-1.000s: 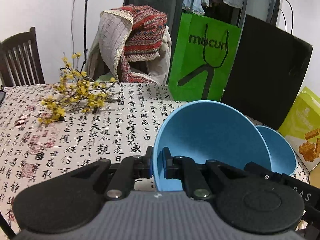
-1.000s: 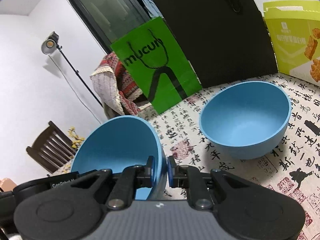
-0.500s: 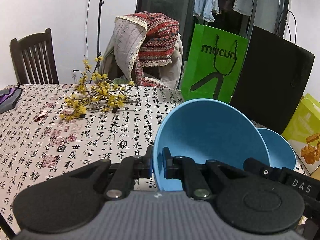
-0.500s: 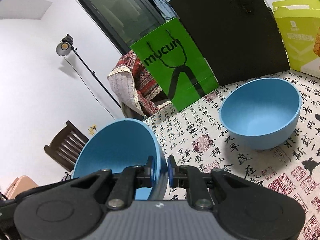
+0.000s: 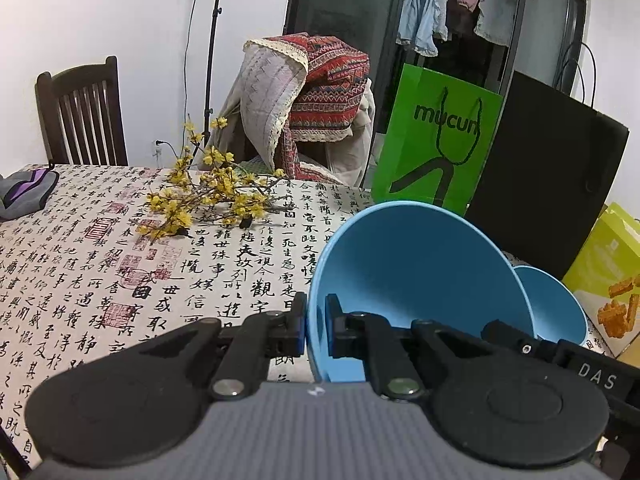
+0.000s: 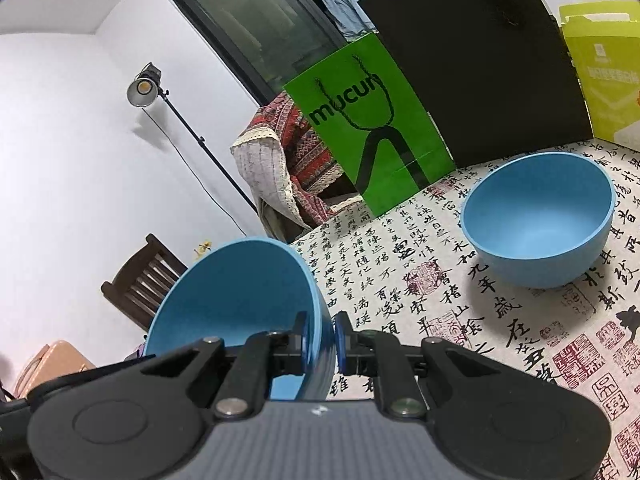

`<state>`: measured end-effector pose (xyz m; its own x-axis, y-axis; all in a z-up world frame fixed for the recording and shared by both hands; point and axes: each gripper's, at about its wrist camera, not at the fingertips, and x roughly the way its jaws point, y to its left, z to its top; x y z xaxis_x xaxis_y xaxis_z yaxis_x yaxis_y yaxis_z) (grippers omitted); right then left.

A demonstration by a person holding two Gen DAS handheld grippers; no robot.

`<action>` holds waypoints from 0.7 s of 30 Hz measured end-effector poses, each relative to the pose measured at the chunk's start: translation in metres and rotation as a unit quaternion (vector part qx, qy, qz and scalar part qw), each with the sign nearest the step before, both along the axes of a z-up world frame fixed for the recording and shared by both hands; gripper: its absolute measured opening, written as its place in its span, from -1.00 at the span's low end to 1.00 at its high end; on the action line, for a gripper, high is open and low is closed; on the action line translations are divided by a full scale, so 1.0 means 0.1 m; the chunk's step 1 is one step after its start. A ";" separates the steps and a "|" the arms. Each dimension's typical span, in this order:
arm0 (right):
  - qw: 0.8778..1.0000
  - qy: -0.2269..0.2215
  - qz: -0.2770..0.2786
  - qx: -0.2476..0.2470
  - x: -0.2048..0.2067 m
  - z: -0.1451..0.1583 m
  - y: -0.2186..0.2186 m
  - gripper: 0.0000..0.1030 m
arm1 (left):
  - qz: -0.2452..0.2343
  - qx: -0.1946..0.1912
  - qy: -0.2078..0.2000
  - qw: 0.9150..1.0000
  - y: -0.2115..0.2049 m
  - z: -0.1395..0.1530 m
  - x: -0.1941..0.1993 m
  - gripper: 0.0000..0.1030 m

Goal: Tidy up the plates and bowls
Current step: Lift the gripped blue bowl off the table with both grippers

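Left view has swung: purple pouch [image 5: 24,196] now at the table's far left edge. Left gripper [image 5: 316,322] clenched on held bowl's [image 5: 412,276] rim, right gripper [image 6: 322,338] clenched on the same bowl's other rim, bowl tilted, lifted. Second bowl [image 6: 540,220] sits upright on tablecloth [image 6: 420,280], near green bag [image 6: 372,128].

The left gripper [image 5: 316,326] is clamped on the near rim of a tilted blue bowl [image 5: 416,276], one pad inside and one outside; behind it at 3 o'clock sits a second blue bowl [image 5: 554,306], partly hidden; the other gripper's black arm [image 5: 560,354] reaches in at 4 o'clock; a yellow-flowered branch [image 5: 208,196] lies on the calligraphy tablecloth [image 5: 100,280] at 10 o'clock; a green "mucun" paper bag [image 5: 436,140] and a black bag [image 5: 548,184] stand at 1 o'clock.
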<state>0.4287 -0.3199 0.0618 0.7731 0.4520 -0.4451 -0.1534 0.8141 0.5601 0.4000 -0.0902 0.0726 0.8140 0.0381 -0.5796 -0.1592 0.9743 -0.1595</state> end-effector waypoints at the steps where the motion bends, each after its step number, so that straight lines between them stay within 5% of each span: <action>1: 1.000 0.001 0.002 0.001 -0.01 0.00 0.01 -0.75 | 0.000 -0.001 -0.002 1.000 0.01 0.01 -0.03 -0.81; 21: 1.000 -0.002 0.023 -0.009 -0.43 0.17 0.35 -0.75 | 0.022 -0.022 -0.016 0.999 0.36 0.13 -0.53 -0.81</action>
<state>0.3855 -0.2845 0.0784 0.7535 0.4782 -0.4512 -0.1924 0.8166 0.5441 0.3465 -0.0540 0.0855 0.8306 0.0488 -0.5547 -0.1948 0.9587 -0.2074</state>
